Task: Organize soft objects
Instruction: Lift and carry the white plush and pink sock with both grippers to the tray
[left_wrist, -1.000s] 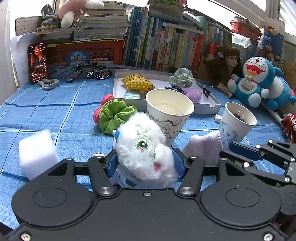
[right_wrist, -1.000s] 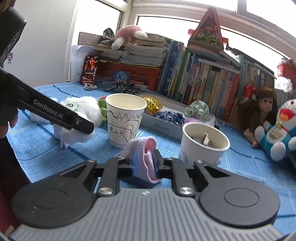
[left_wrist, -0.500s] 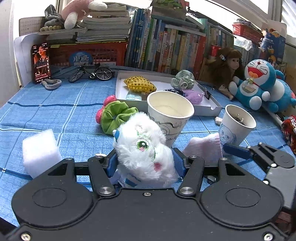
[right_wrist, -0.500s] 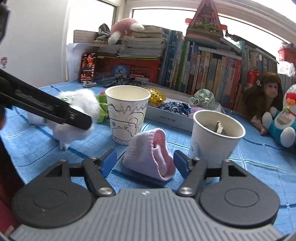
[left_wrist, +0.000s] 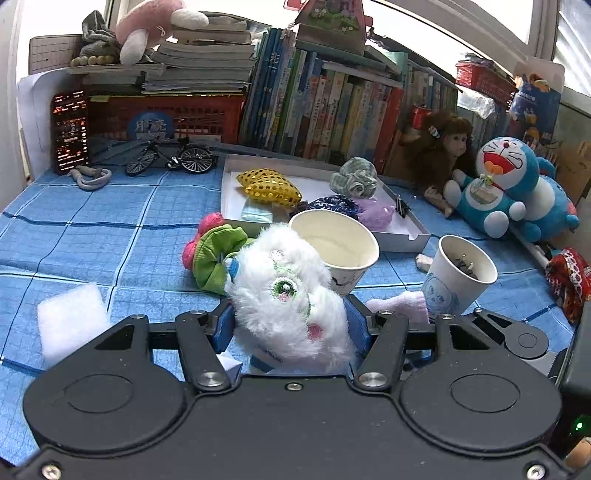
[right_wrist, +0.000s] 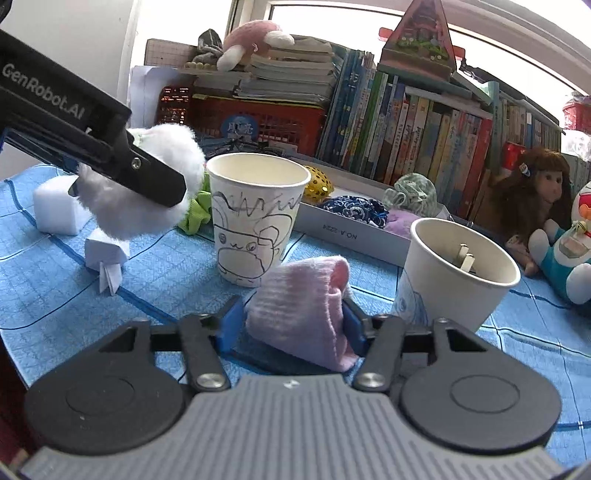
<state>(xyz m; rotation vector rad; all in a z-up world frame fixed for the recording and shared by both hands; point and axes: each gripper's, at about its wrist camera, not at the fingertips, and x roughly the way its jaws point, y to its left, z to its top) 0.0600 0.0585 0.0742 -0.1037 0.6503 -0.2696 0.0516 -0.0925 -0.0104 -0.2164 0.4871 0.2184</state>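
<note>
My left gripper (left_wrist: 291, 326) is shut on a white fluffy plush toy (left_wrist: 288, 295) with a green eye and holds it above the blue cloth, just left of the empty drawn-on paper cup (left_wrist: 334, 249). The plush also shows in the right wrist view (right_wrist: 147, 206), clamped by the left gripper (right_wrist: 162, 192). My right gripper (right_wrist: 291, 325) has its blue pads against both sides of a pink sock (right_wrist: 310, 306) that lies on the cloth. The sock also shows in the left wrist view (left_wrist: 400, 306).
A white tray (left_wrist: 402, 242) behind the cups holds a gold sequin pouch (left_wrist: 267, 186) and scrunchies. A second paper cup (right_wrist: 458, 269) holds clips. A green scrunchie (left_wrist: 214, 258), a white foam block (left_wrist: 70, 325), a paper crane (right_wrist: 105, 258), plush dolls (left_wrist: 506, 184) and books surround.
My left gripper has lifted the white plush up off the cloth. My right gripper opened half a second ago and has now closed in on the pink sock again.
</note>
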